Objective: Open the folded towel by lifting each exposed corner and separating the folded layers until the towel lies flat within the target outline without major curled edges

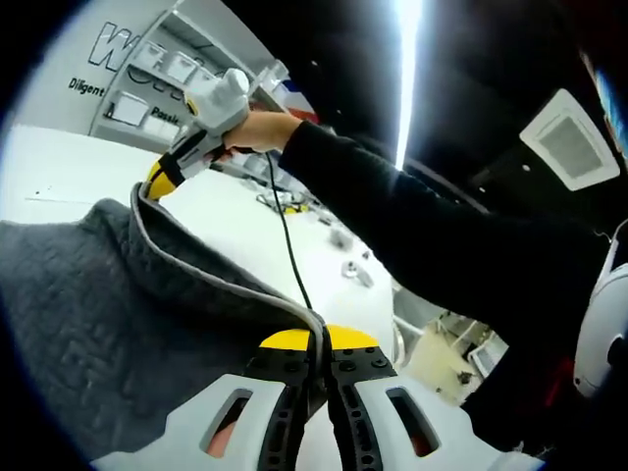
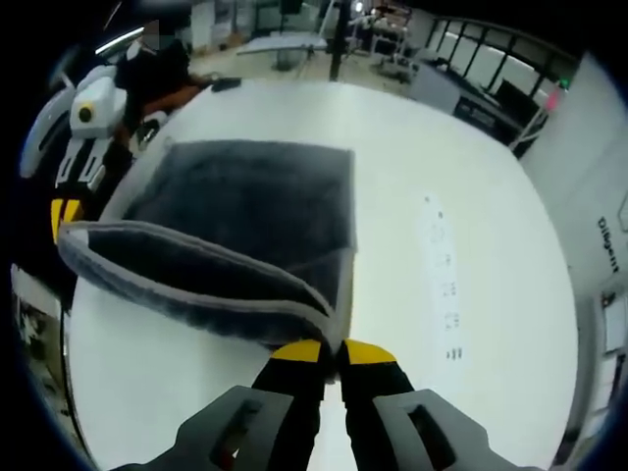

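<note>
While both grippers pinch the grey towel (image 2: 245, 216), its upper layer hangs lifted above the white table (image 2: 432, 157); the left gripper (image 1: 319, 343) has its yellow-tipped jaws pressed together on the pale hem at one corner; the right gripper (image 2: 334, 349) clamps the other corner likewise; in the left gripper view, a black-sleeved hand (image 1: 260, 130) holds that right gripper; the lower layer lies flat on the table.

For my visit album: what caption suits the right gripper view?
Both grippers, right and left, lift a grey towel's edge off the white table.
</note>
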{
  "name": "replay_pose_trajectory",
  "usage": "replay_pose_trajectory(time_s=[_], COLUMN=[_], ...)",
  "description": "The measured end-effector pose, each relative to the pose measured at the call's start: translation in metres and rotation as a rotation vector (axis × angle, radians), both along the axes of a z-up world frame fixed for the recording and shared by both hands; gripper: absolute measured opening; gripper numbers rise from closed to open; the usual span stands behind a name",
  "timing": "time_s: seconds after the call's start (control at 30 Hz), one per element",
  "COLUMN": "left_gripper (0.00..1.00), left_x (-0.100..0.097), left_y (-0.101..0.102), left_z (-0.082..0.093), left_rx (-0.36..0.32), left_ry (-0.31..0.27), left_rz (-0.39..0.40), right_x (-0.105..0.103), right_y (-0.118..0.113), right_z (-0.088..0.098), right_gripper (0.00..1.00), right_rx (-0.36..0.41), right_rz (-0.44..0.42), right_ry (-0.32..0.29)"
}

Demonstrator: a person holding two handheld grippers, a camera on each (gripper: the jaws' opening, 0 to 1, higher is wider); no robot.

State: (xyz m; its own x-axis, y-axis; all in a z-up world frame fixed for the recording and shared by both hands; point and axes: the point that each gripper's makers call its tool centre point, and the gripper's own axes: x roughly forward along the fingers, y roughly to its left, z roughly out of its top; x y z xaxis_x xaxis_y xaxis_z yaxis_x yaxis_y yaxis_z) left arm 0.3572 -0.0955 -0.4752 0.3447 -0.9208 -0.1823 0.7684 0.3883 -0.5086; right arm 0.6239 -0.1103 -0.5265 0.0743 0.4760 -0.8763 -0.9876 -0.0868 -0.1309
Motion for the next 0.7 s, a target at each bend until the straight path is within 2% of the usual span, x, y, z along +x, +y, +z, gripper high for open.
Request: replay_pose_trajectory(time_s=[0.17, 0.37, 0.6, 0.63, 0.67, 0.7], left_gripper=[0.03, 0.03, 0.03, 0.03, 0.03, 0.03], left_x=[0.000, -0.003, -0.002, 0.000, 0.007, 0.008], left_y=[-0.001, 0.007, 0.009, -0.002, -0.035, -0.044], left_z=[-0.003, -0.005, -0.007, -0.011, -0.025, -0.028], left_rx=[0.022, 0.041, 0.052, 0.056, 0.059, 0.062], left_ry=[-0.017, -0.023, -0.021, -0.021, -0.020, -0.020], left_rz=[-0.010, -0.023, -0.027, -0.029, -0.030, -0.032], right_x=[0.004, 0.004, 0.005, 0.005, 0.005, 0.005], right_y=[-0.005, -0.015, -0.021, -0.021, -0.021, -0.022], right_z=[-0.010, -0.022, -0.027, -0.027, -0.029, -0.030], right_gripper=[0.03, 0.03, 0.03, 0.03, 0.03, 0.03], right_rx=[-0.003, -0.007, 0.004, 0.004, 0.005, 0.005], right_rz=[-0.018, -0.026, -0.039, -0.040, -0.041, -0.042], right_ry=[0.007, 0.014, 0.017, 0.018, 0.018, 0.019])
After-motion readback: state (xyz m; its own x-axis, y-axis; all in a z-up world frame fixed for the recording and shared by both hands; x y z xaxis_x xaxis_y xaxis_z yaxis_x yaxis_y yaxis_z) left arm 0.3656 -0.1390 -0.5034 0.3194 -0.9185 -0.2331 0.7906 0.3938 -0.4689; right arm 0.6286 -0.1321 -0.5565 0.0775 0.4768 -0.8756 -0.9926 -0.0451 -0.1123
